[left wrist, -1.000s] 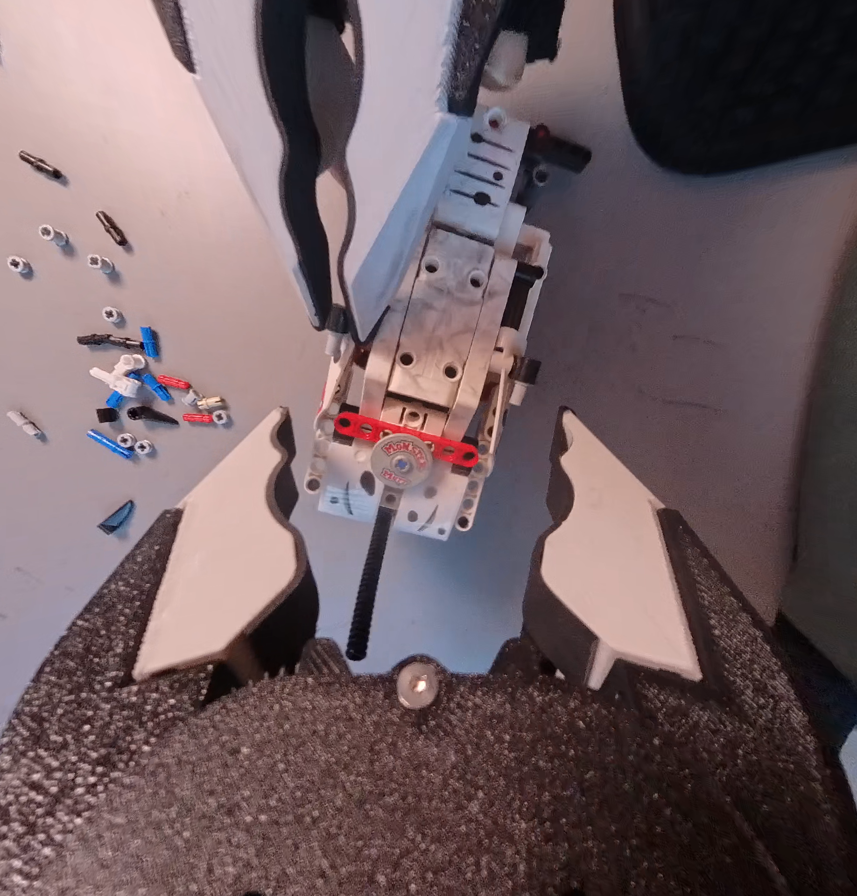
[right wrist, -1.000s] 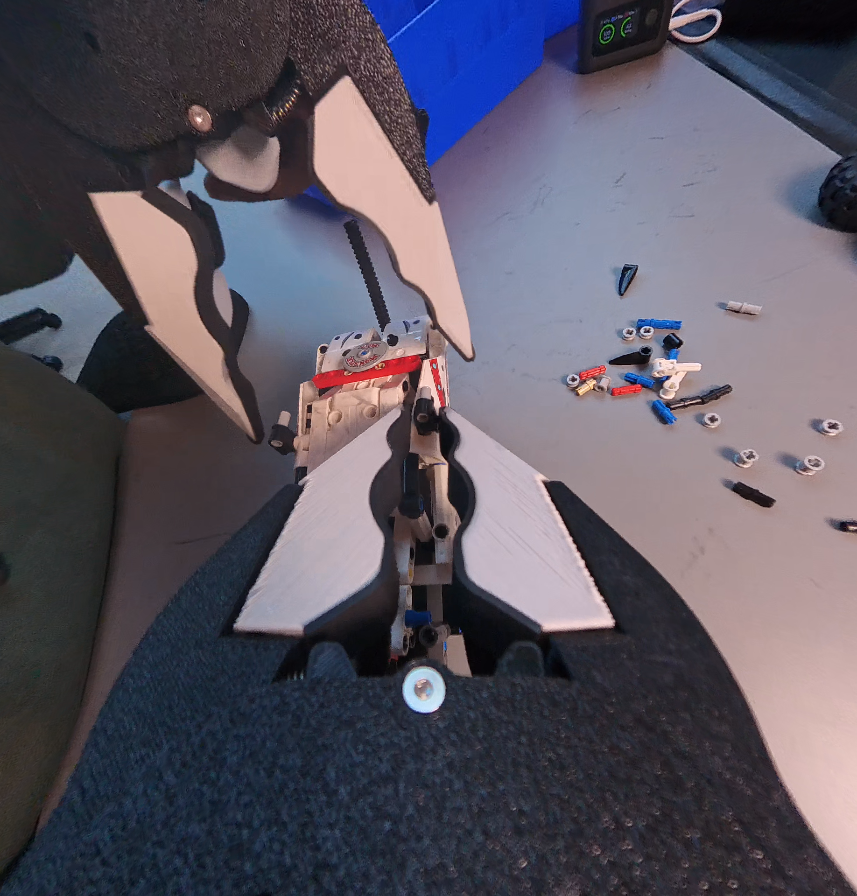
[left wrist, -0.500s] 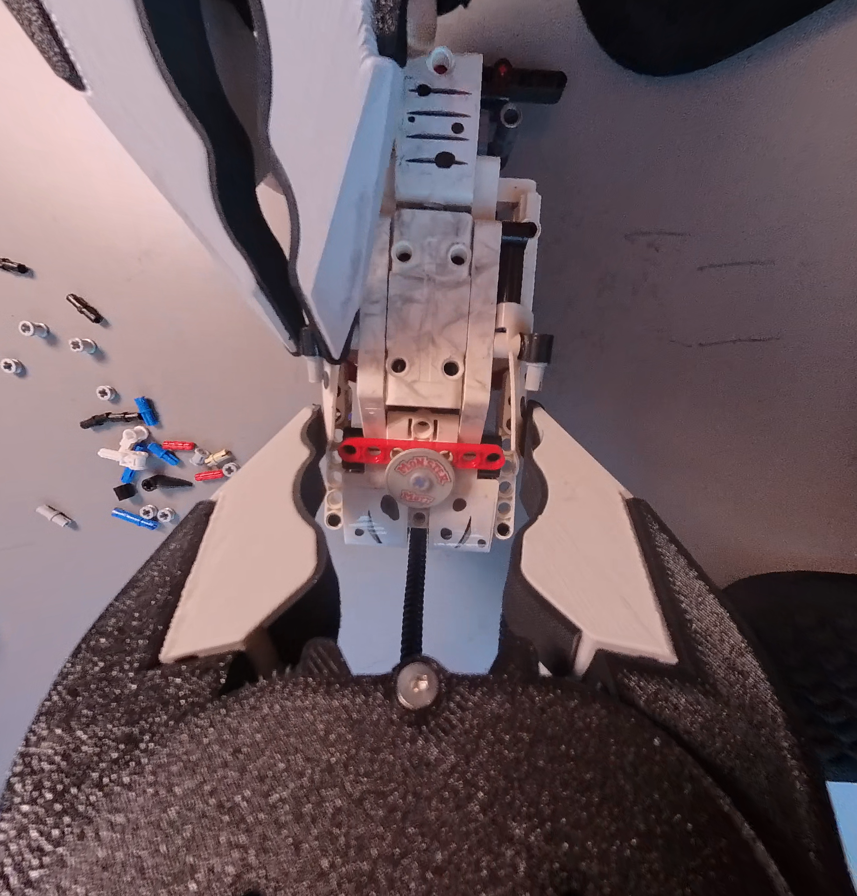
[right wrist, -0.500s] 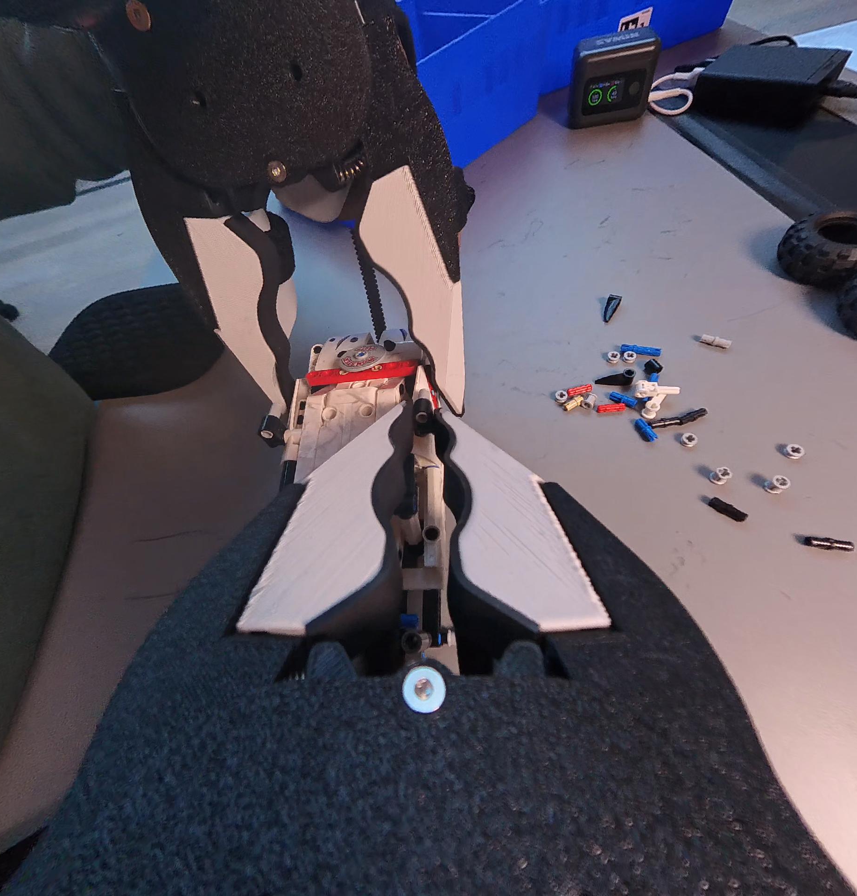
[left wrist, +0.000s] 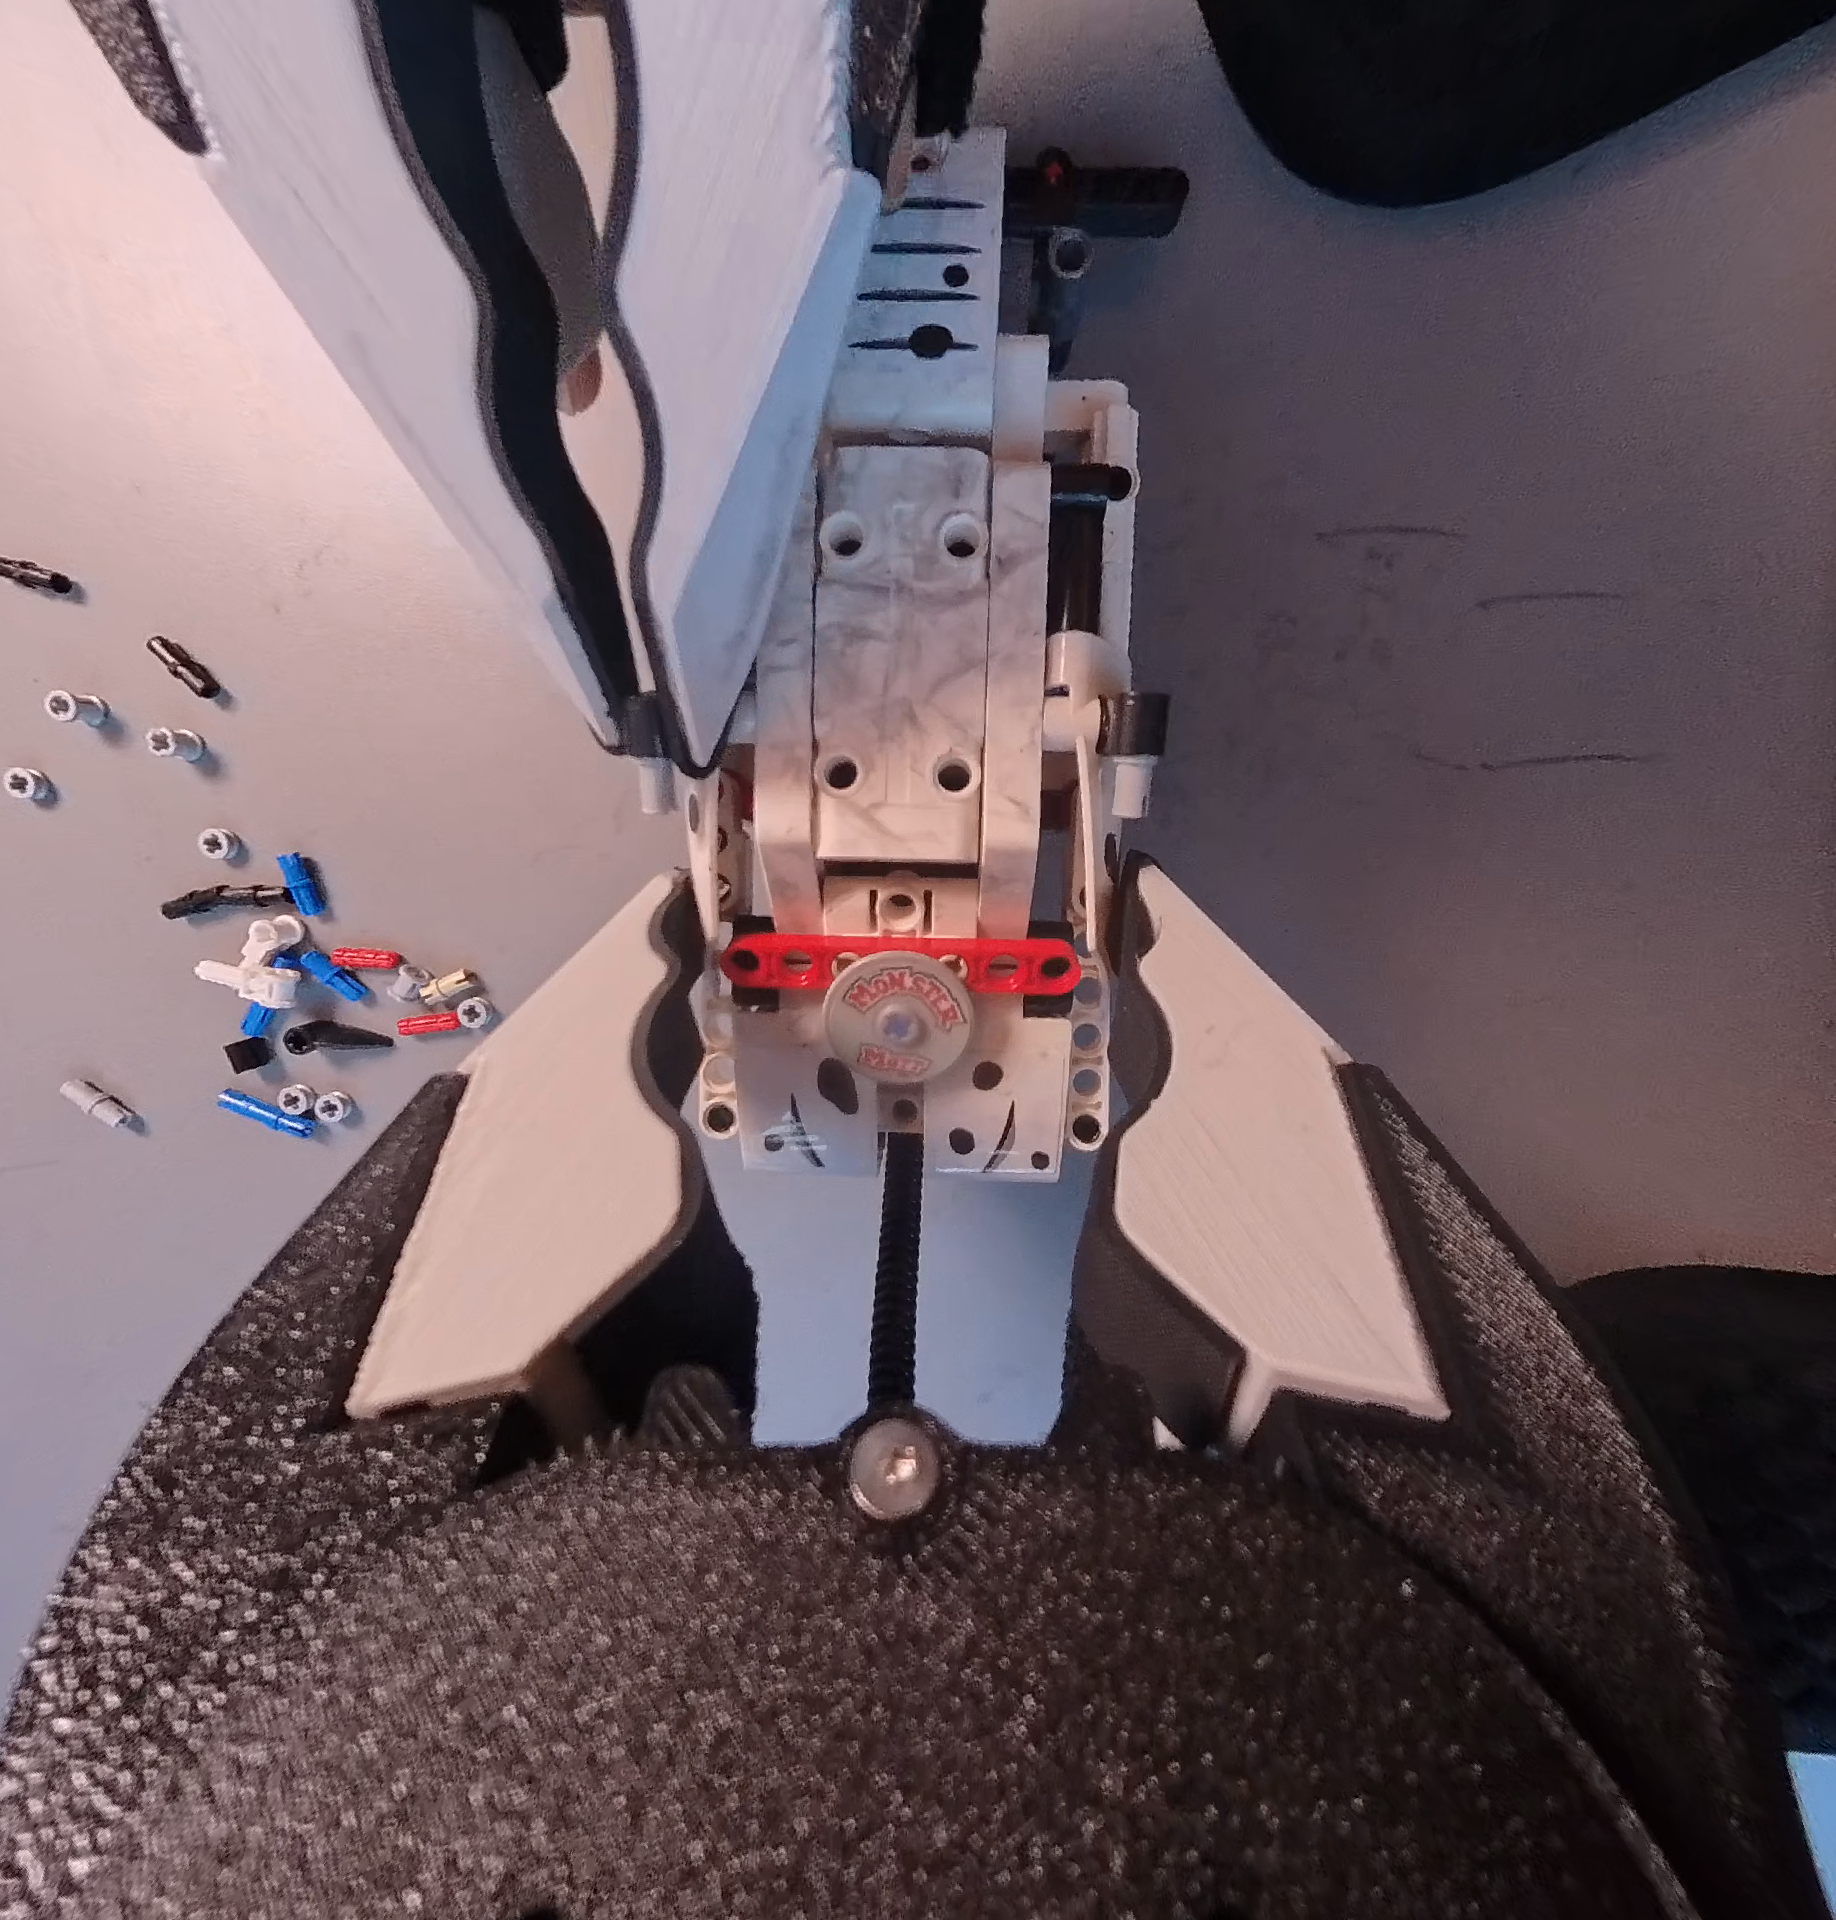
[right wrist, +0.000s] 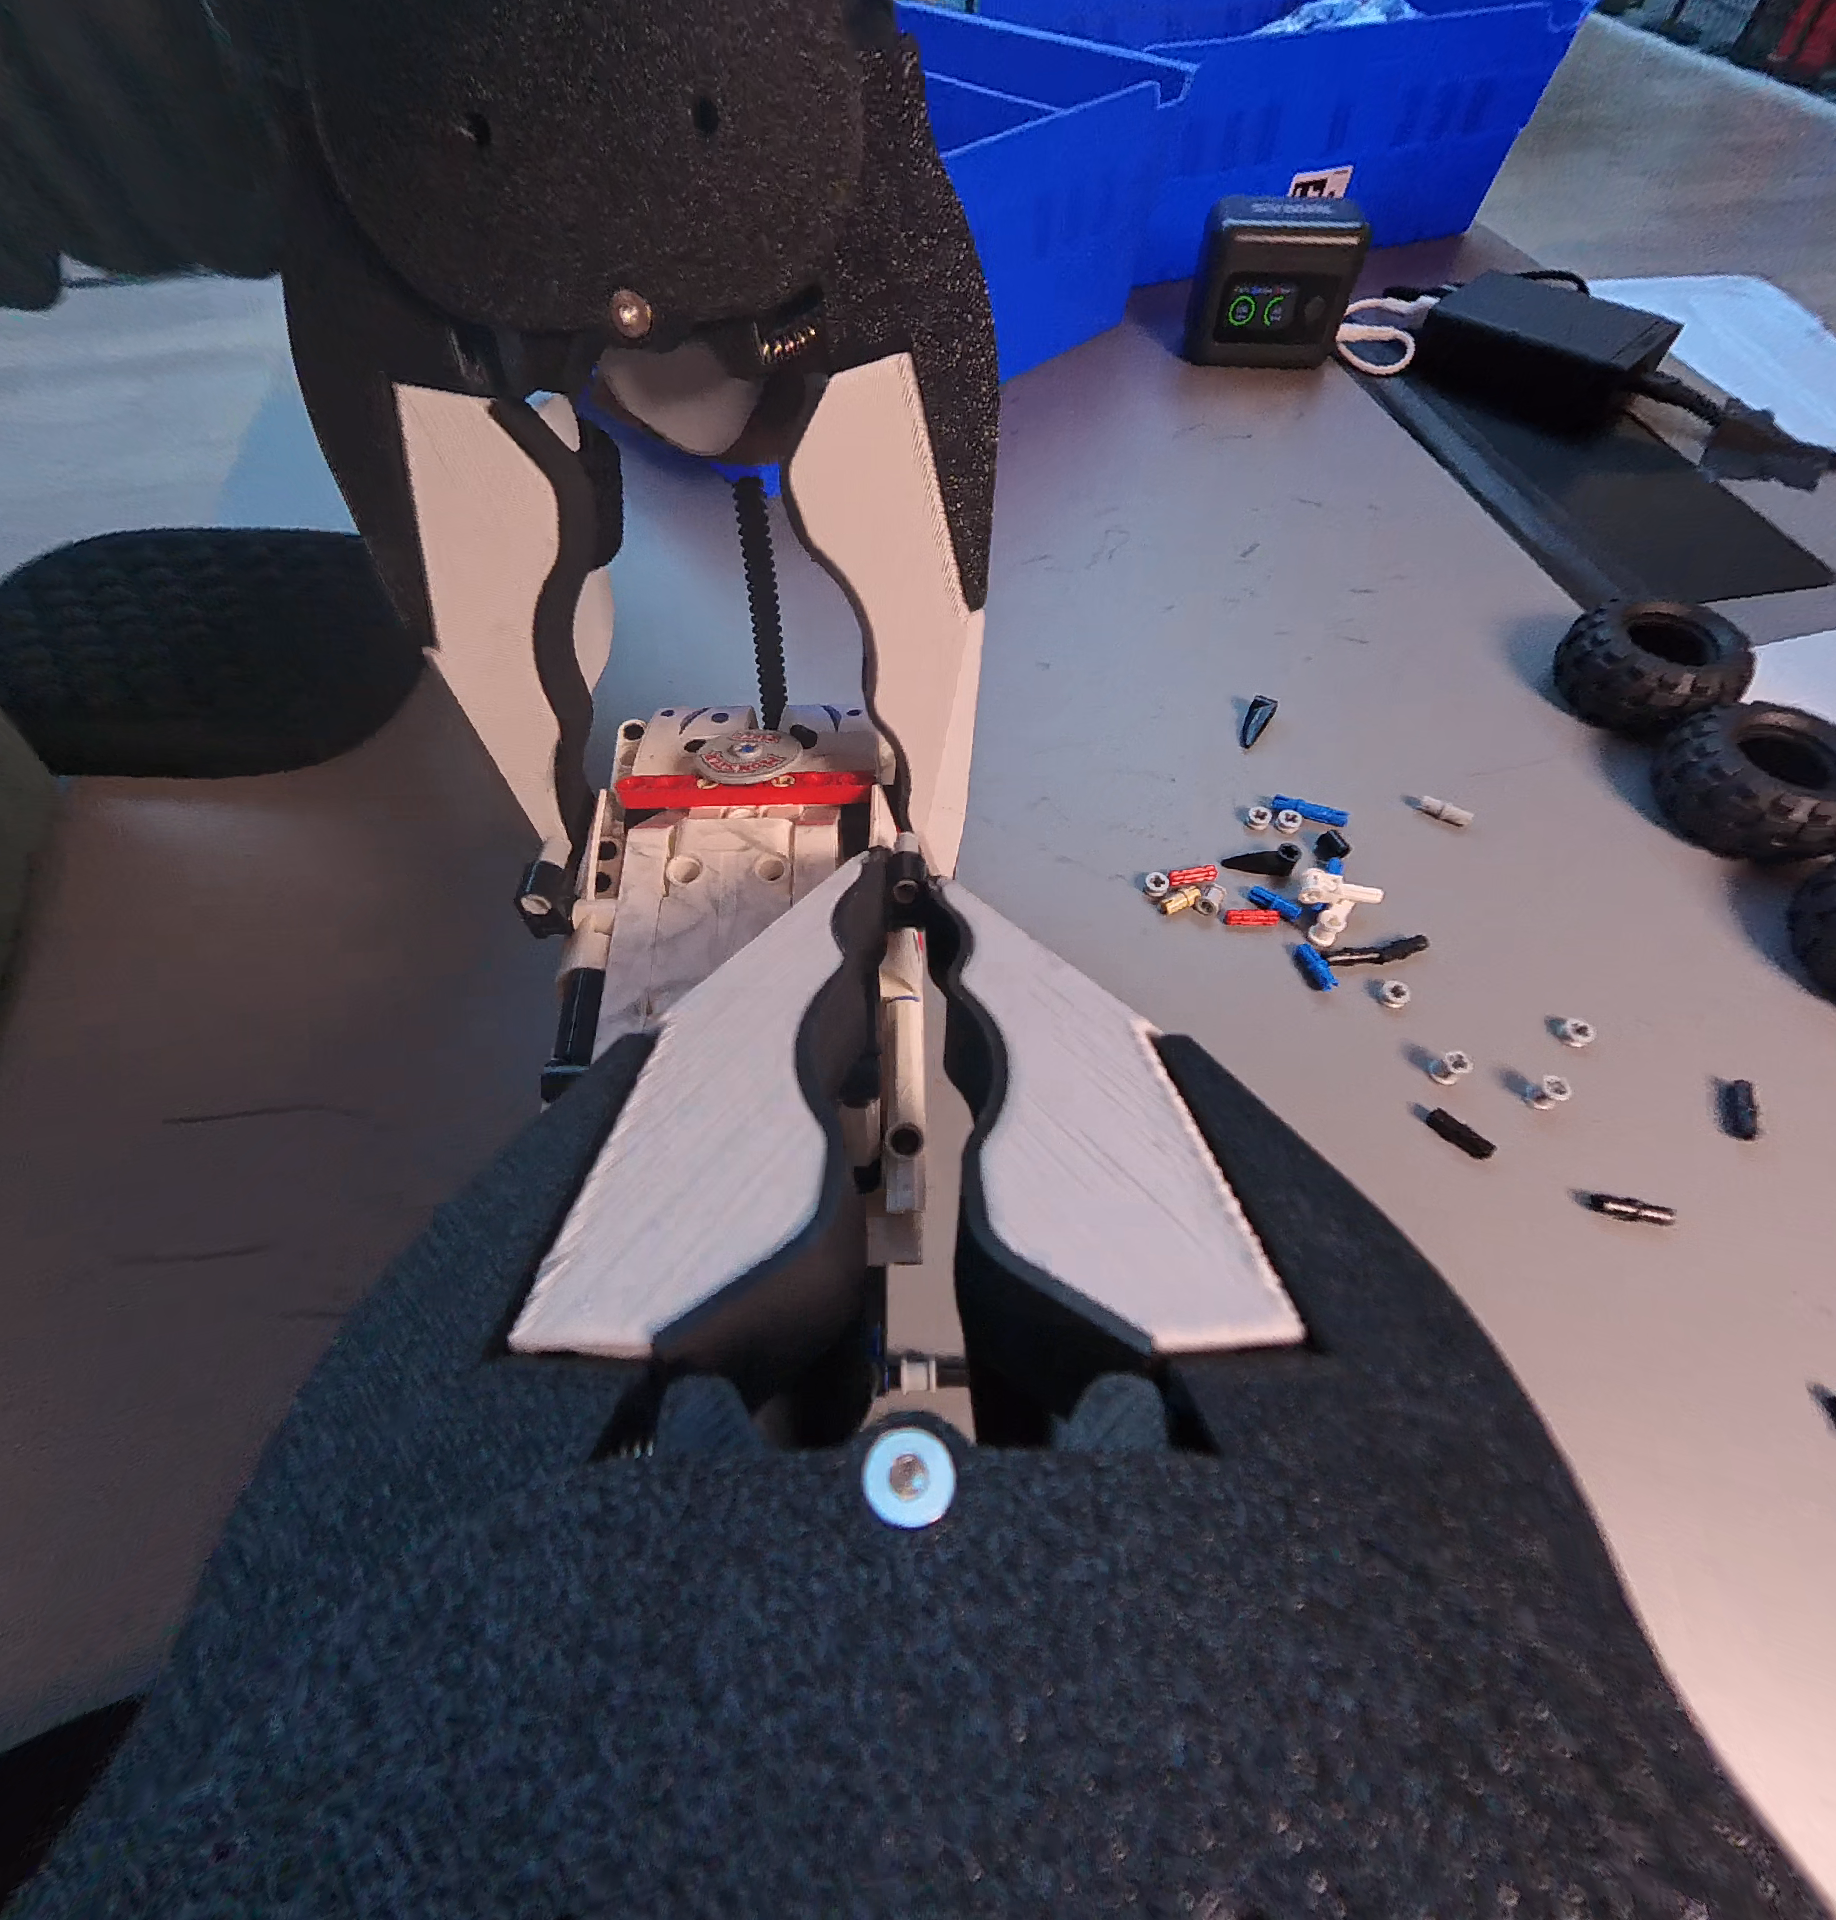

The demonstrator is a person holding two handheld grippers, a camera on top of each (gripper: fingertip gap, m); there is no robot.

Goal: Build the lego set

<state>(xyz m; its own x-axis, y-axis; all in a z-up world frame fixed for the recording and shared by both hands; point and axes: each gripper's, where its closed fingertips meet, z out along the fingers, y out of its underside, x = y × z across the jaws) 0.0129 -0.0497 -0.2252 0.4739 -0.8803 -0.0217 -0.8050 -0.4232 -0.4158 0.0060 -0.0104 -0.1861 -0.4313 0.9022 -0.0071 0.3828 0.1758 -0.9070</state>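
Right wrist view: right gripper (right wrist: pixel 898 894) clenched on a side beam of the white lego model (right wrist: pixel 701 883), presumably to steady it on the desk (right wrist: pixel 1153 644) while the other tool takes hold. Left gripper (left wrist: pixel 898 997) straddles the model's opposite end, fingers (left wrist: pixel 581 1081) just beside its flanks at the red beam (left wrist: pixel 898 961); contact not resolvable, so cannot tell if gripping. Black ribbed rod (left wrist: pixel 893 1257) runs back between its jaws. Loose pins (right wrist: pixel 1278 894) and tyres (right wrist: pixel 1761 774) lie toward the desk's right edge, well apart from both tools.
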